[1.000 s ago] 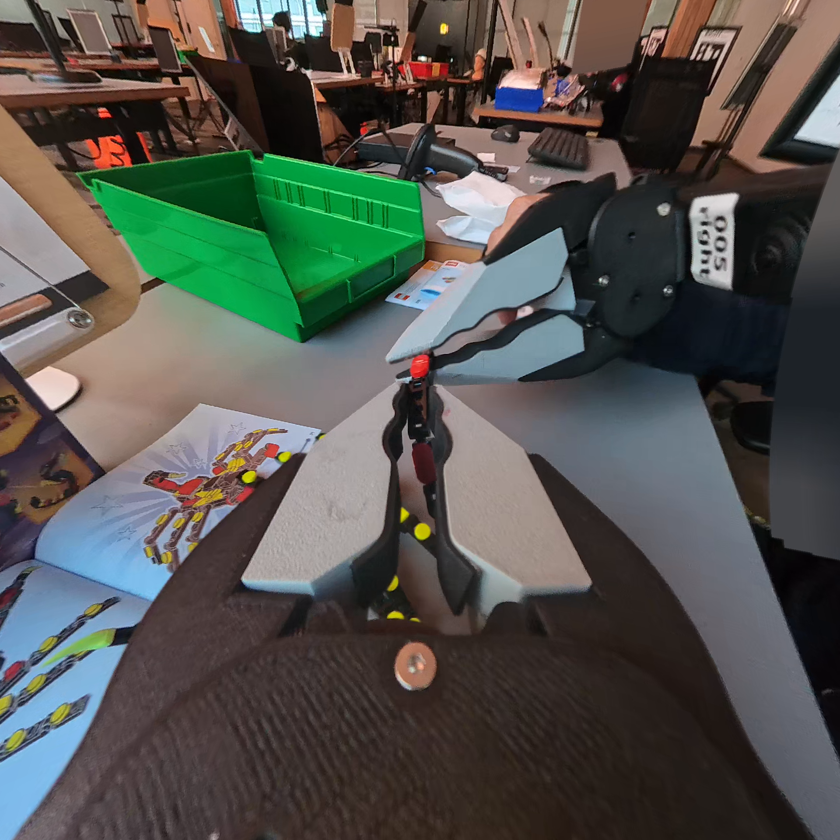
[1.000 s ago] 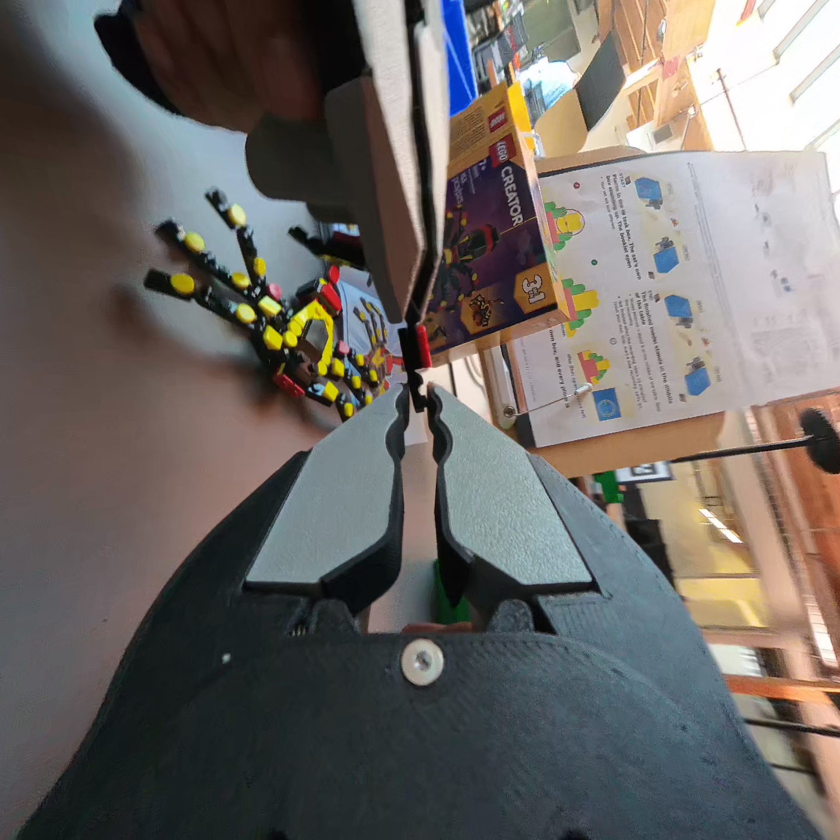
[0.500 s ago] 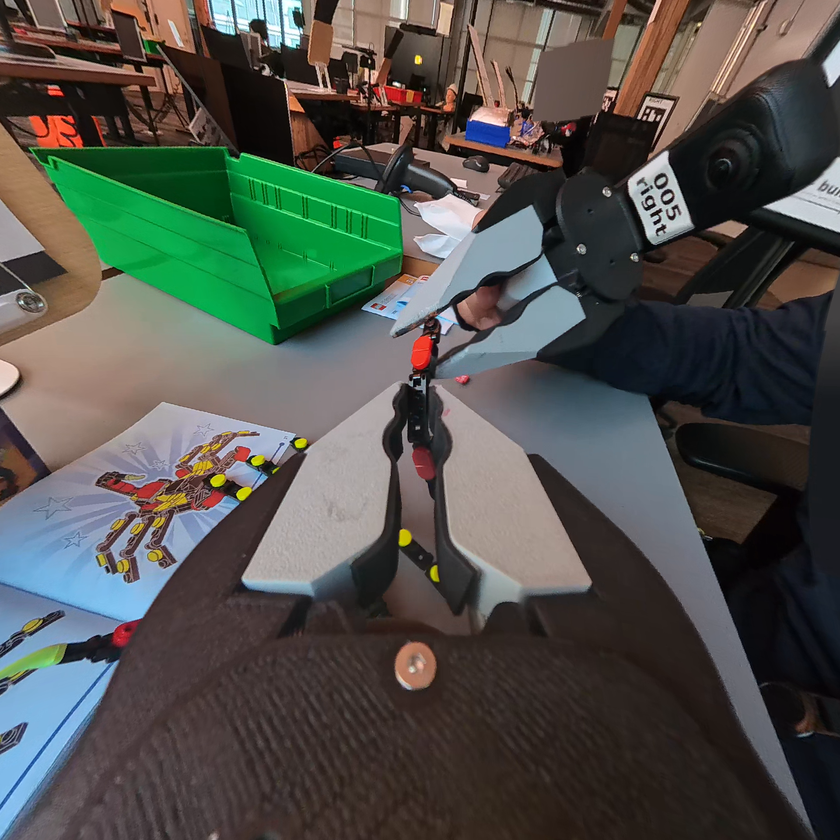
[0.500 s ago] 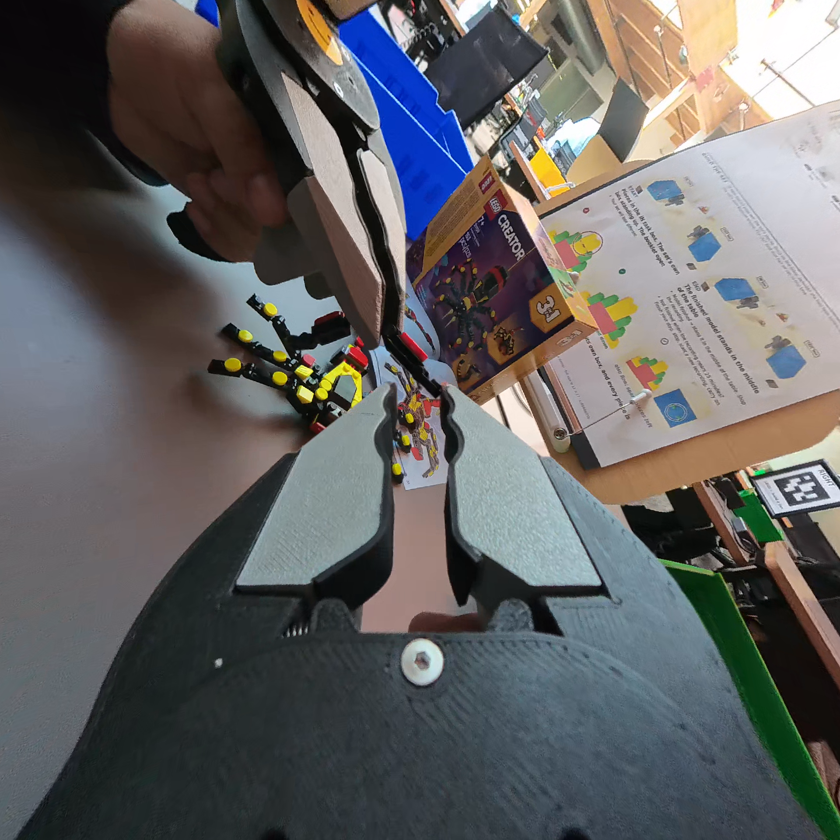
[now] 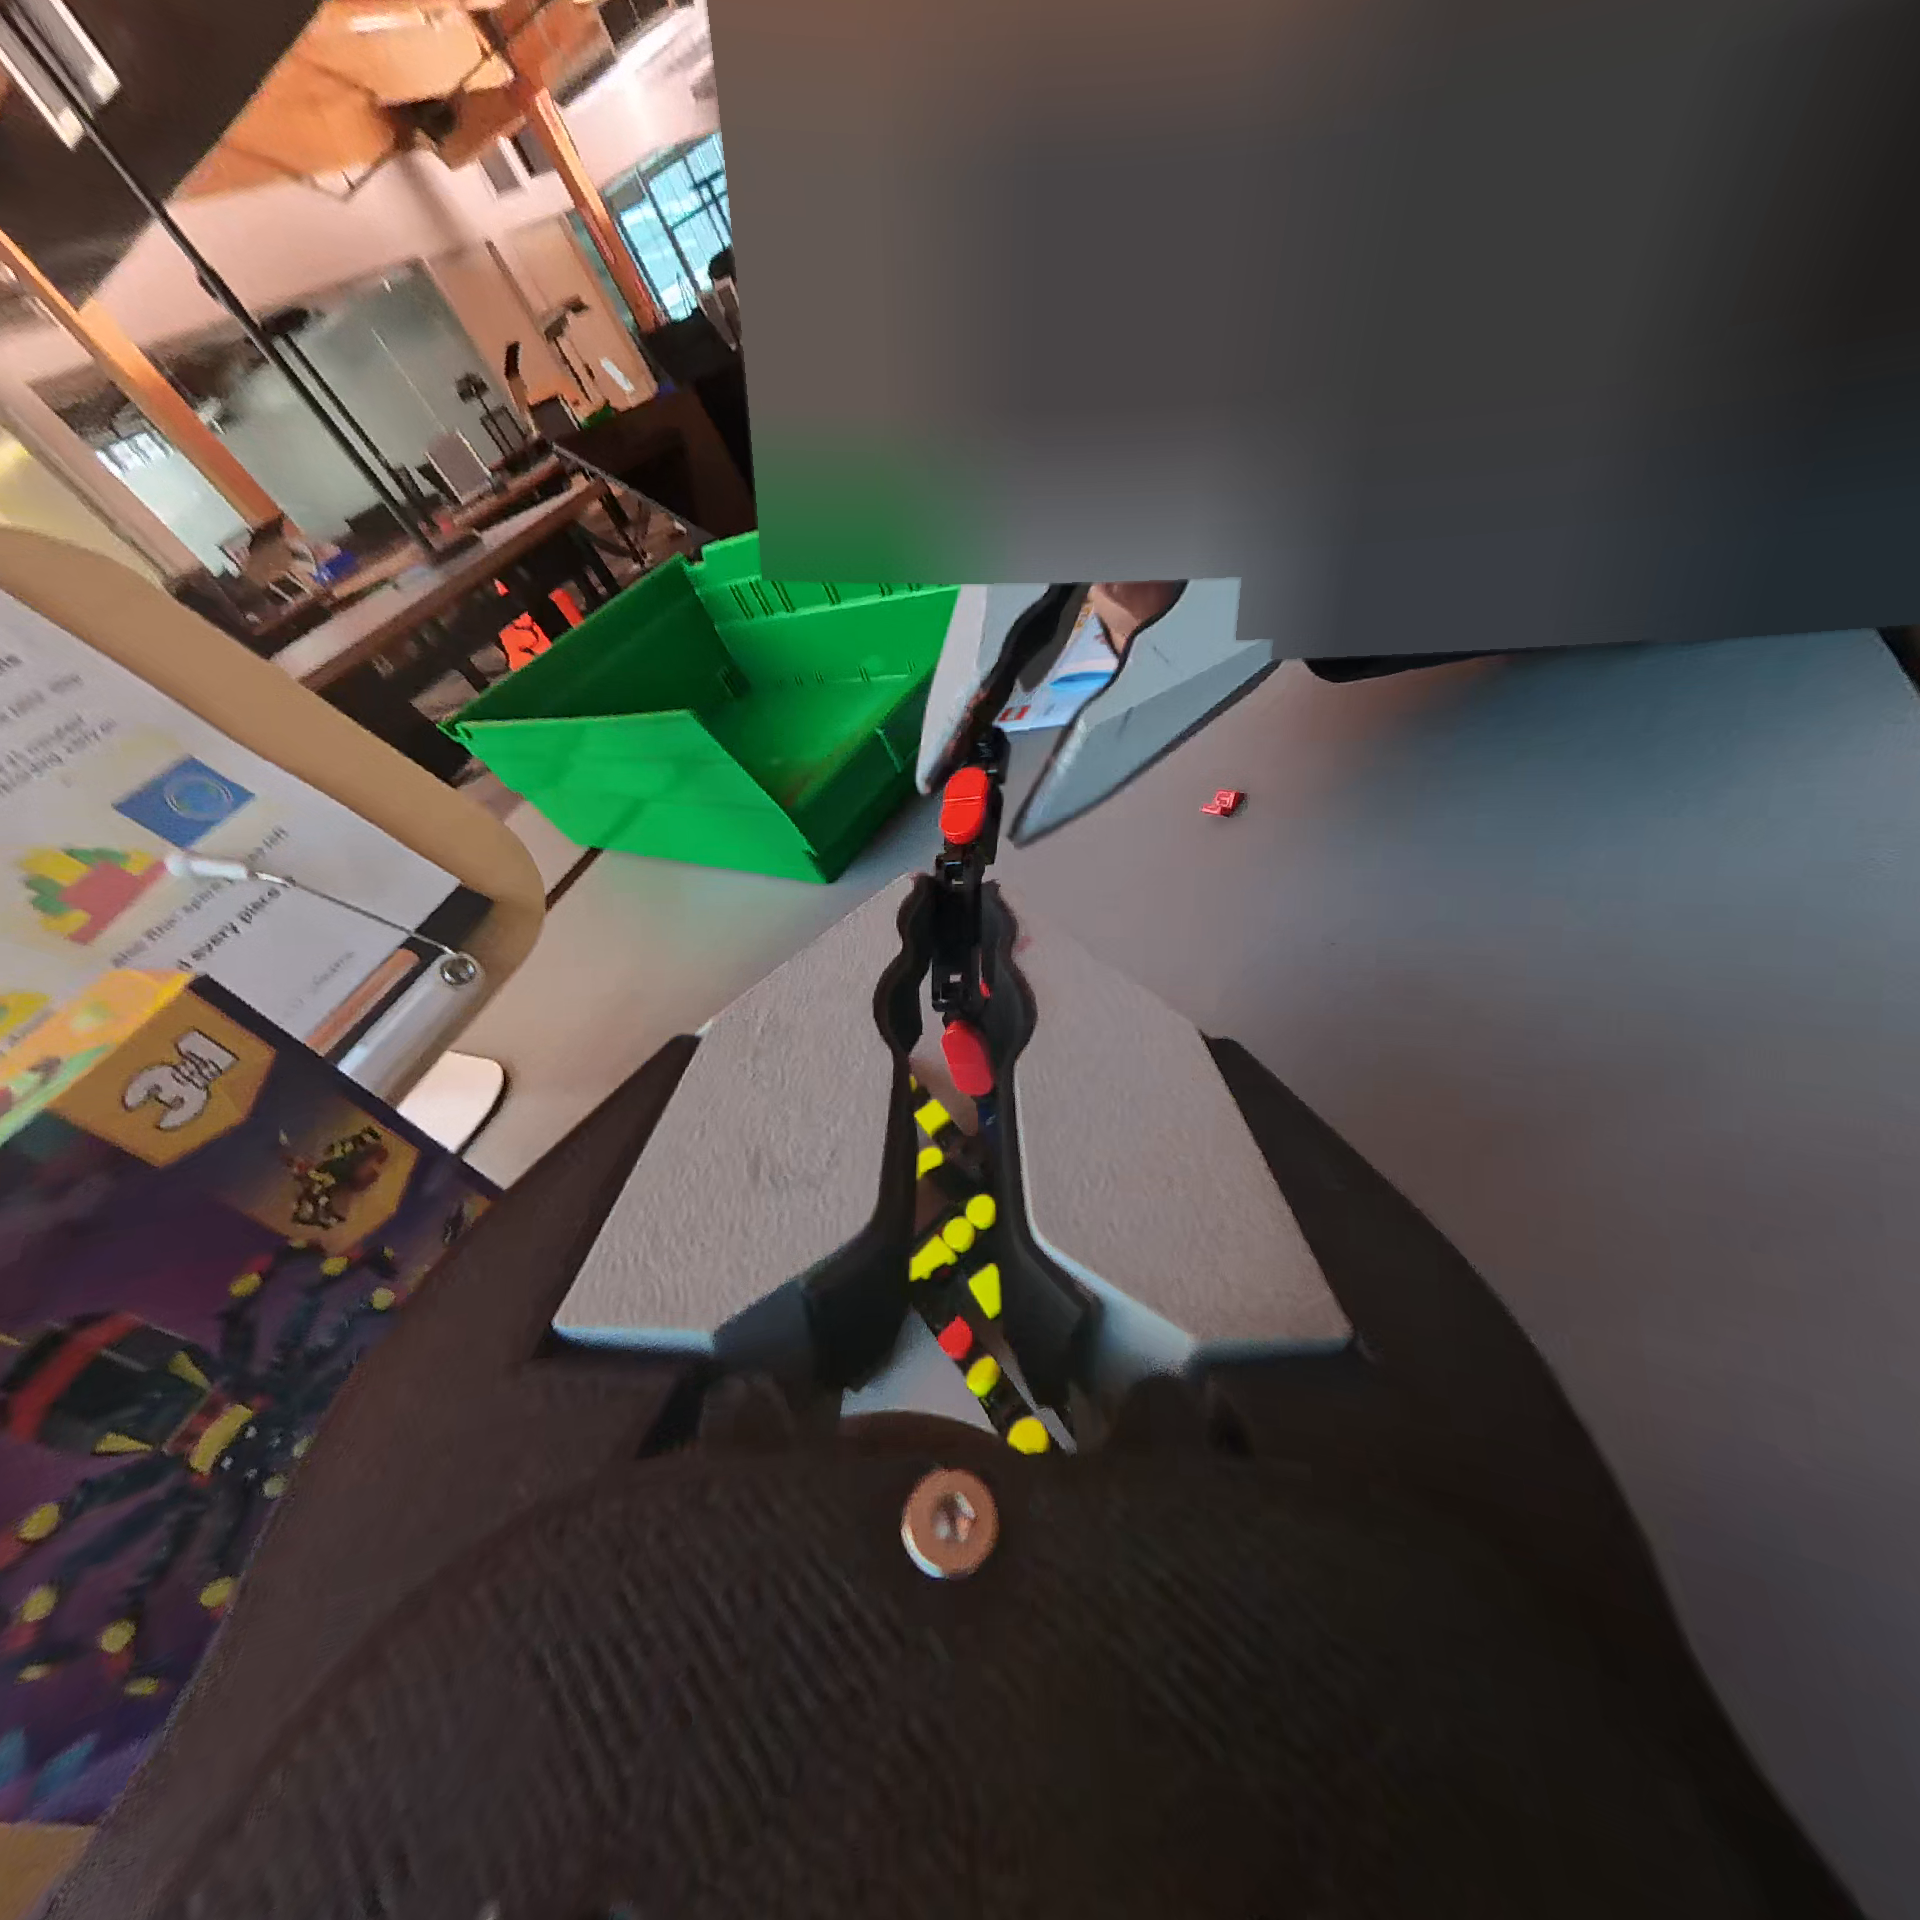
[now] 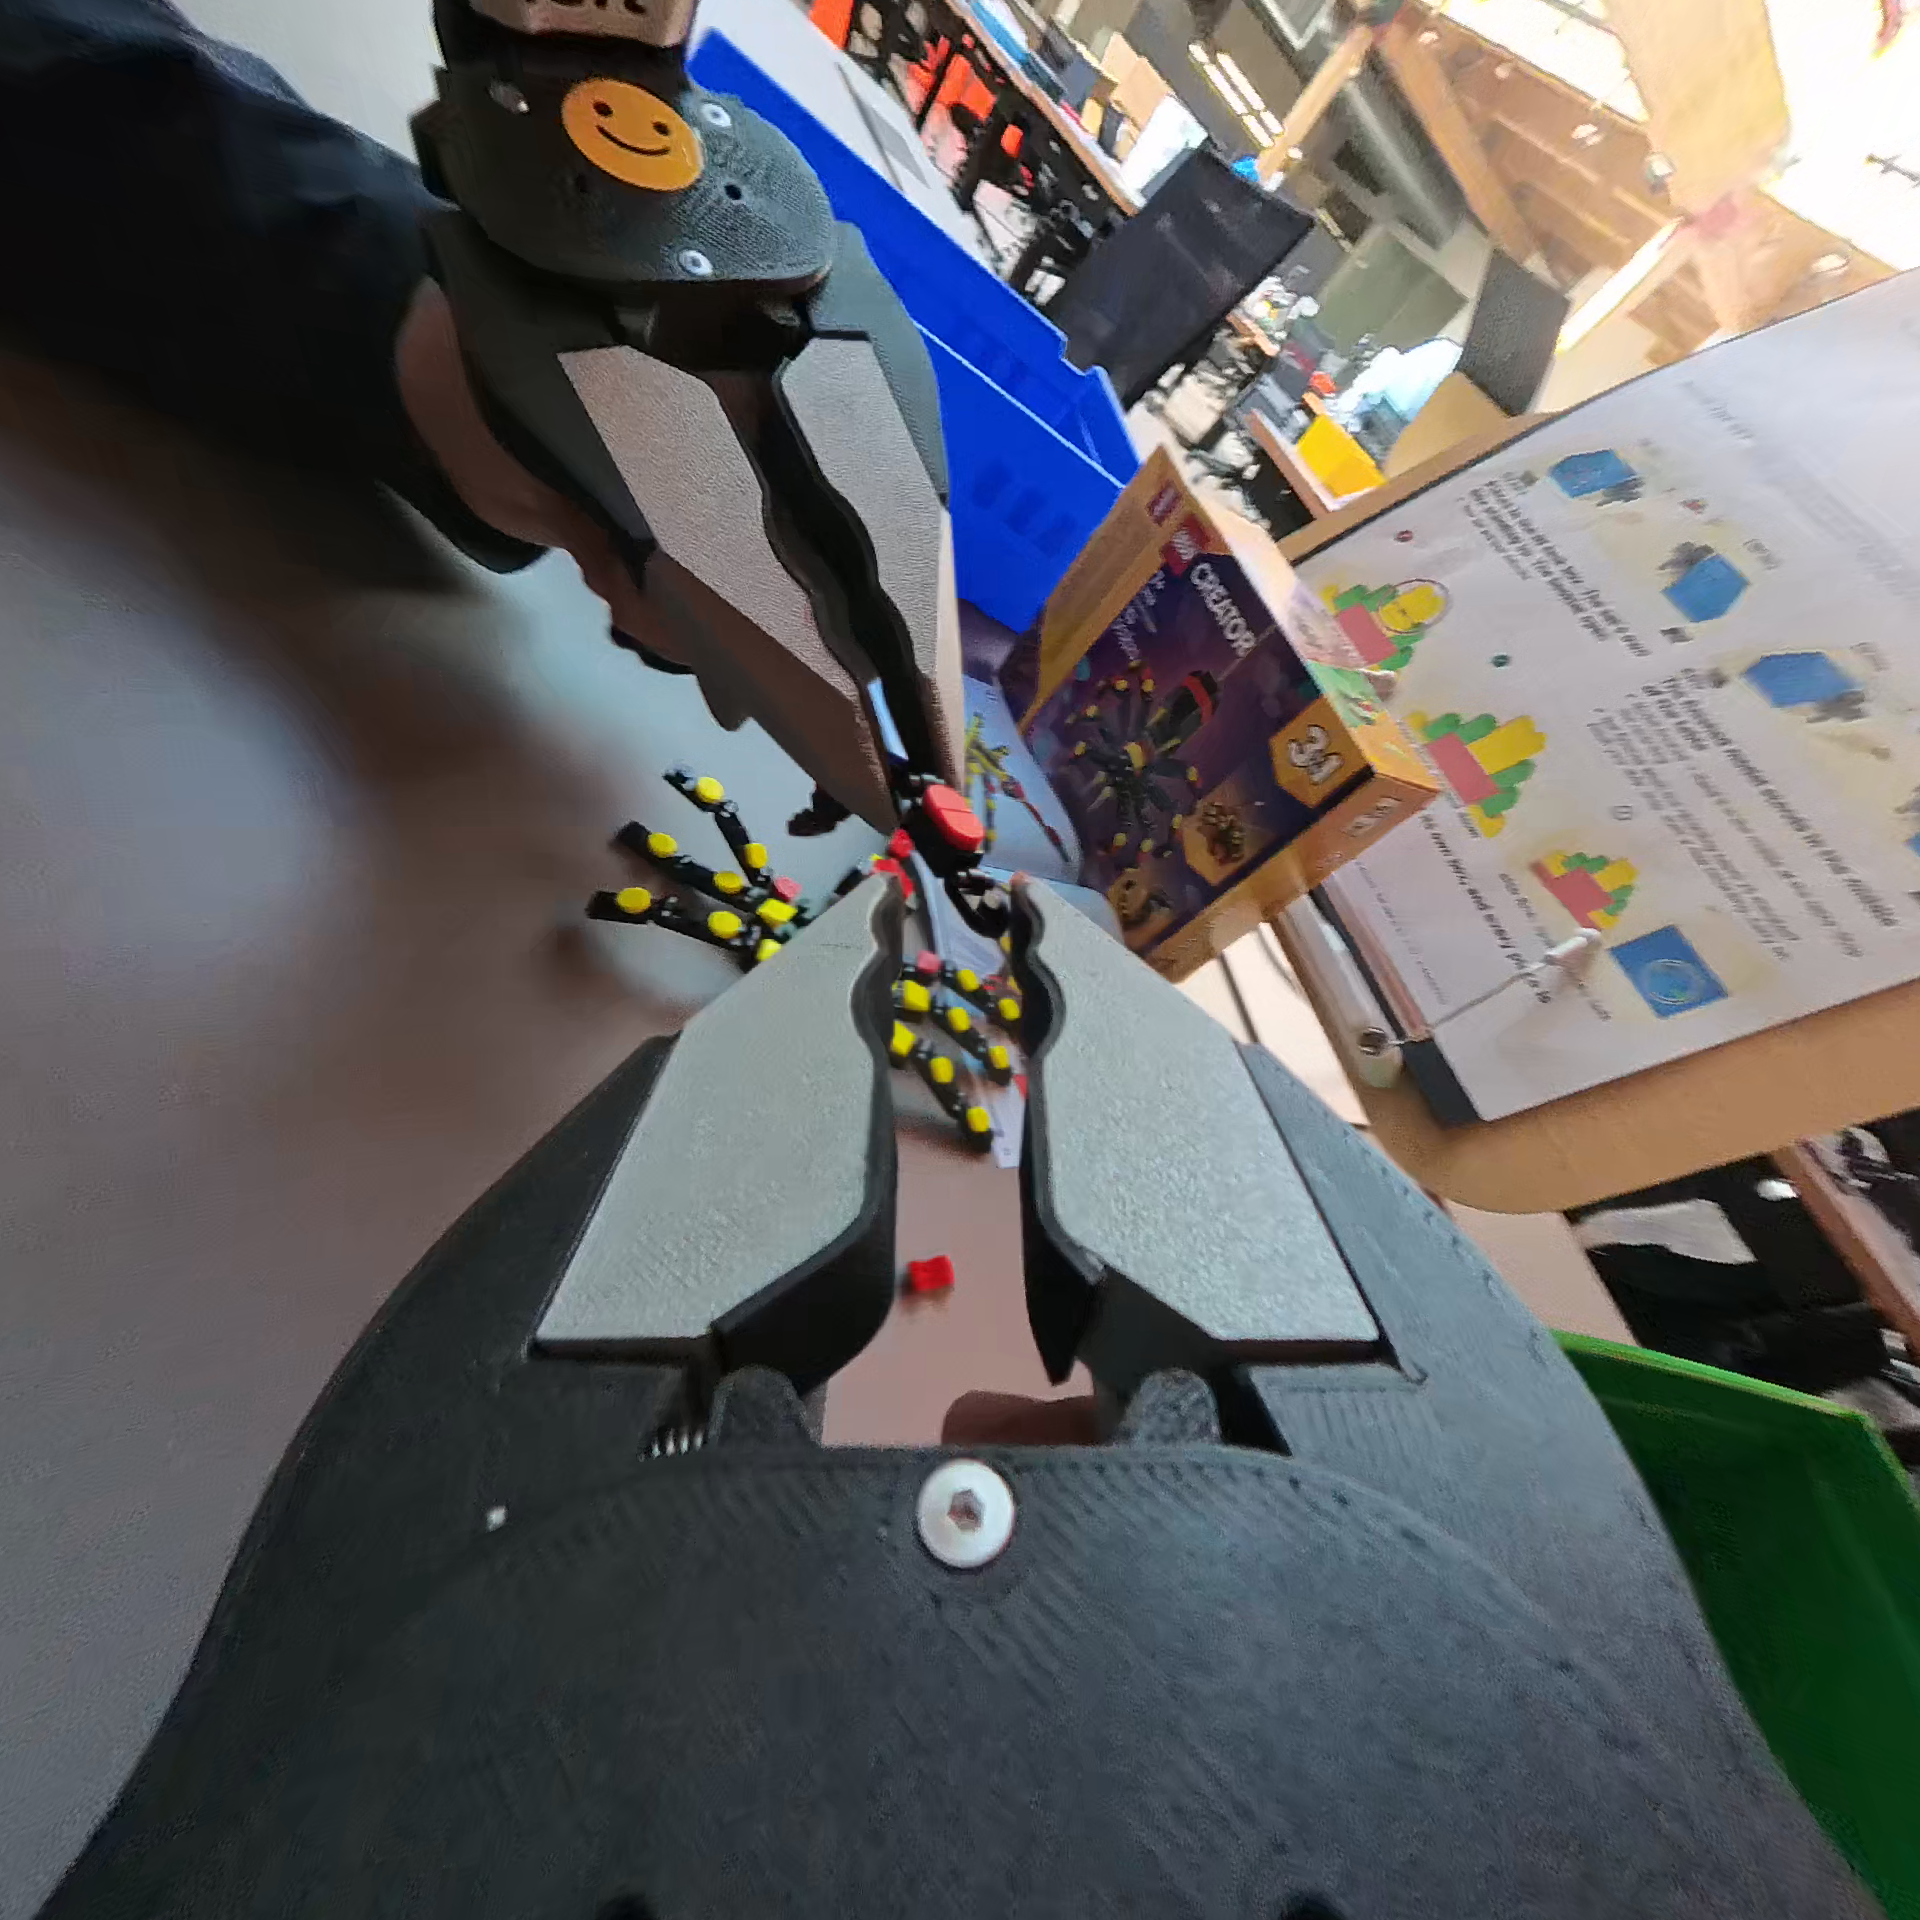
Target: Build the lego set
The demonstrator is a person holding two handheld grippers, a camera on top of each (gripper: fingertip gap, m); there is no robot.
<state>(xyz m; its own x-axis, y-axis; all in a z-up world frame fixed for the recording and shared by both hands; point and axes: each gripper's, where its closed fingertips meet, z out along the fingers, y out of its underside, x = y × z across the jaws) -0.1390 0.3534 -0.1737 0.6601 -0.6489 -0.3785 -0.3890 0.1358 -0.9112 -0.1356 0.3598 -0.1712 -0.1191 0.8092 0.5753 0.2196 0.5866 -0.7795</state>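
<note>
Midair above the grey table (image 5: 1558,935), our left gripper (image 5: 954,894) pinches a black-and-red lego leg (image 5: 961,821) tight between nearly closed jaws; our right gripper (image 6: 948,896) waits with jaws parted and empty at the leg's tip, the partly built spider model (image 6: 727,894) lying on the table below.

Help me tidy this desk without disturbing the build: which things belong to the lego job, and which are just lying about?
Part of the job:
- leg piece shut in the left gripper
- spider model on the table
- loose red brick
- lego box
- instruction booklet
- right gripper, open

Lying about:
- green bin
- blue bin
- instruction board
</note>
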